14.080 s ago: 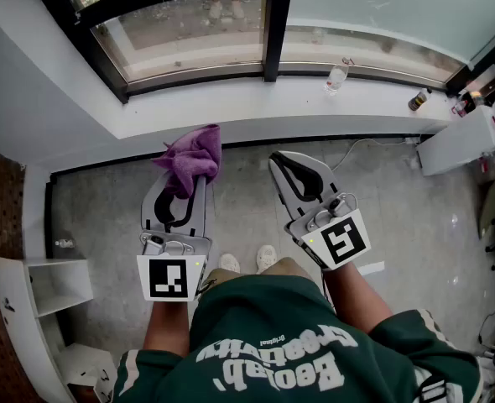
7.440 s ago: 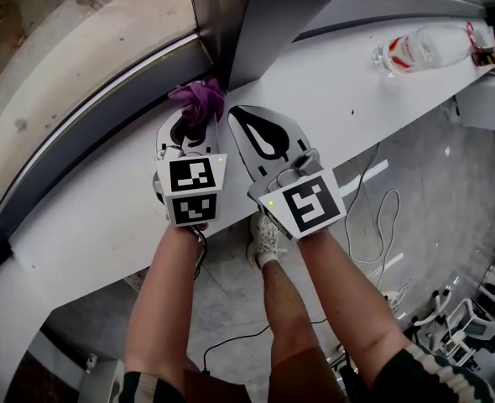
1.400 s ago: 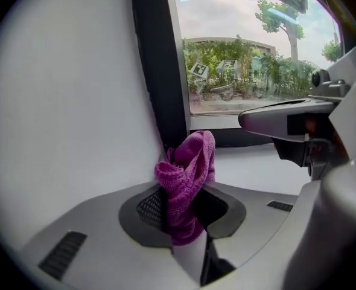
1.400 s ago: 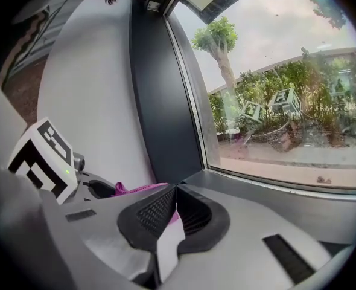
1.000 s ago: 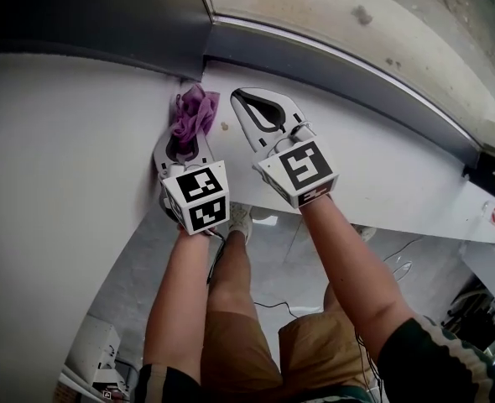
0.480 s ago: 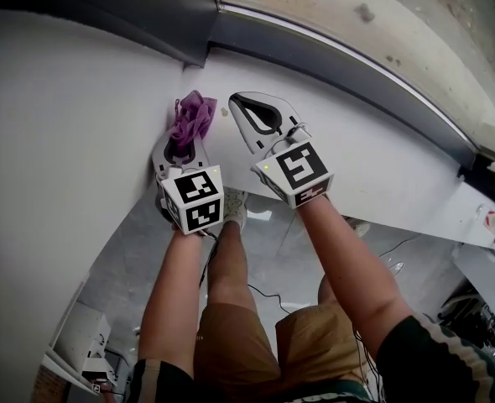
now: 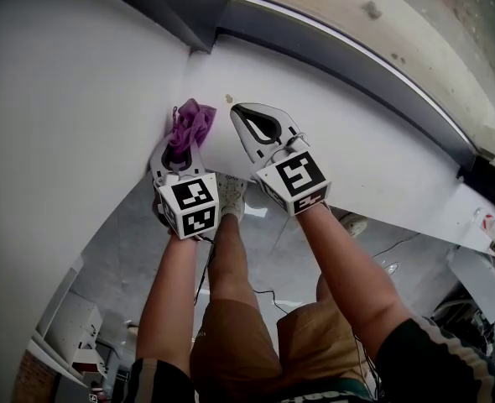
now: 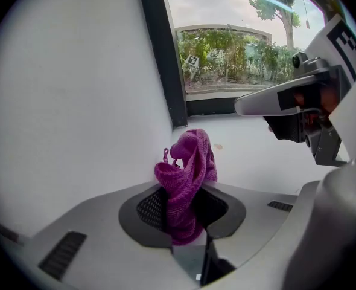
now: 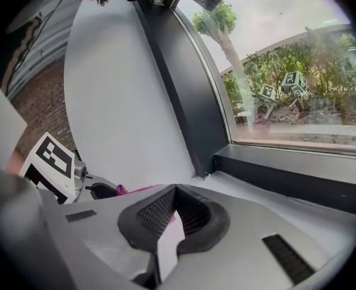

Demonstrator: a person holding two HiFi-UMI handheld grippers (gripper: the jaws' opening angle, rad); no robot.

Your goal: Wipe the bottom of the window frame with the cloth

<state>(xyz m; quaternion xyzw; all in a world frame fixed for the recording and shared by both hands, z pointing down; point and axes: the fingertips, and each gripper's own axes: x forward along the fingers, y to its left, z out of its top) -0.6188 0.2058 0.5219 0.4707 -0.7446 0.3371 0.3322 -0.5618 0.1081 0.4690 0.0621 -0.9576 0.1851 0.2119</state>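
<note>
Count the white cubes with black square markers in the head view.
2. One white cube with black square markers rides the left gripper, shut on the purple knitted cloth; the other rides the shut, empty right gripper.

The left hand-held gripper [image 7: 183, 141] and the right hand-held gripper [image 7: 242, 113] have light grey shells and black ribbed pads [image 8: 149, 209]. Each carries a white cube with black square markers: left cube [image 7: 187, 206], right cube [image 7: 298, 179]. The person wears brown shorts [image 7: 247, 351], a dark green sleeve [image 7: 424, 355] and a light shoe [image 7: 229, 193].

Side wall [image 7: 80, 99] and dark window frame [image 7: 348, 61] hem the corner; the white sill [image 7: 382, 149] lies open rightward.
</note>
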